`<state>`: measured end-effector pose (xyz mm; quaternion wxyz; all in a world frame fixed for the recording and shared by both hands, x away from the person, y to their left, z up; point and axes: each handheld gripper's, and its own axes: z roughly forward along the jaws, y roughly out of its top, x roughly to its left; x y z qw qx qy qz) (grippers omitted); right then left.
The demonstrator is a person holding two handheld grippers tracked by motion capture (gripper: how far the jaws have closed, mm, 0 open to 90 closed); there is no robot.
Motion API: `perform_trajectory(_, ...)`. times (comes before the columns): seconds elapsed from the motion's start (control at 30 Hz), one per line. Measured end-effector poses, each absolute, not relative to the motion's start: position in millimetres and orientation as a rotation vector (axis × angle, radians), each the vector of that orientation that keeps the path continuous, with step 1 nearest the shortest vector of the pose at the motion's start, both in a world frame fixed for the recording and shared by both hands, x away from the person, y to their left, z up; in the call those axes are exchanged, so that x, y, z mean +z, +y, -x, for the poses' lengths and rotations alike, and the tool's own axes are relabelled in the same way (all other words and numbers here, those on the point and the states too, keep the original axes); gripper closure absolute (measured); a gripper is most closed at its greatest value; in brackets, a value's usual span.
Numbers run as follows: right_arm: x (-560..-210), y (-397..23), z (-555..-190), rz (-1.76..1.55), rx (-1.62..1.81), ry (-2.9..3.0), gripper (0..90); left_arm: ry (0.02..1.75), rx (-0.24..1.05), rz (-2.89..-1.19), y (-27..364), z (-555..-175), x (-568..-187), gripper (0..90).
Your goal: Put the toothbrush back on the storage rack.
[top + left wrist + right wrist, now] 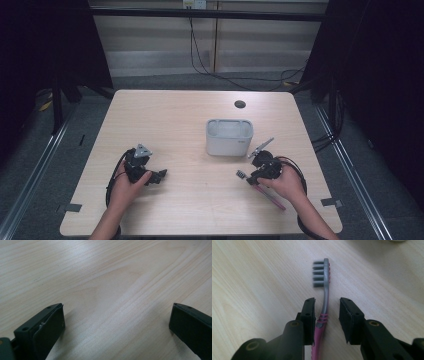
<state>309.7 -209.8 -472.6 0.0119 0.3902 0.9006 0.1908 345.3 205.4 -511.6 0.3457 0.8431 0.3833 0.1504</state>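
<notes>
A toothbrush (322, 273) with a pink handle, grey neck and grey bristles lies flat on the wooden table (175, 115). My right gripper (327, 302) is lowered over it, one jaw on each side of the neck. The neck lies close against the left jaw and a gap shows at the right jaw, so the gripper is open. In the high view the toothbrush (272, 198) pokes out on both sides of the right gripper (250, 177) at the table's right front. My left gripper (161, 176) rests at the left front, and its jaws (117, 306) are wide open over bare wood.
A white rectangular holder (229, 137) stands upright just behind the right gripper. A dark round hole (240, 104) sits in the tabletop farther back. Black curtains hang at both sides, and cables trail on the floor behind the table.
</notes>
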Motion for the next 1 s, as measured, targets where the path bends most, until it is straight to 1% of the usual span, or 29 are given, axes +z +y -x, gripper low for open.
perform_trajectory(0.1, -473, -206, -308, -1.200, 0.565, 2.802, 77.7, 0.998, 0.388, -2.185, 205, -345, -512, 0.0)
perform_trajectory(0.13, -473, -206, -308, -1.200, 0.565, 2.802, 77.7, 0.998, 0.388, -2.185, 205, -345, -512, 0.0)
perform_trajectory(0.17, -473, -204, -308, -1.173, 0.543, 2.798, 82.6, 0.997, 0.386, -2.187, 205, -345, -512, 0.0)
perform_trajectory(0.2, -473, -203, -308, -1.168, 0.533, 2.798, 83.7, 0.997, 0.387, -2.186, 205, -345, -512, 0.0)
perform_trajectory(0.43, -472, -203, -307, -1.175, 0.551, 2.789, 84.5, 0.994, 0.391, -2.189, 205, -345, -512, 0.0)
perform_trajectory(1.0, -450, -217, -307, -1.264, 0.856, 2.677, 84.9, 0.994, 0.391, -2.187, 205, -345, -512, 0.0)
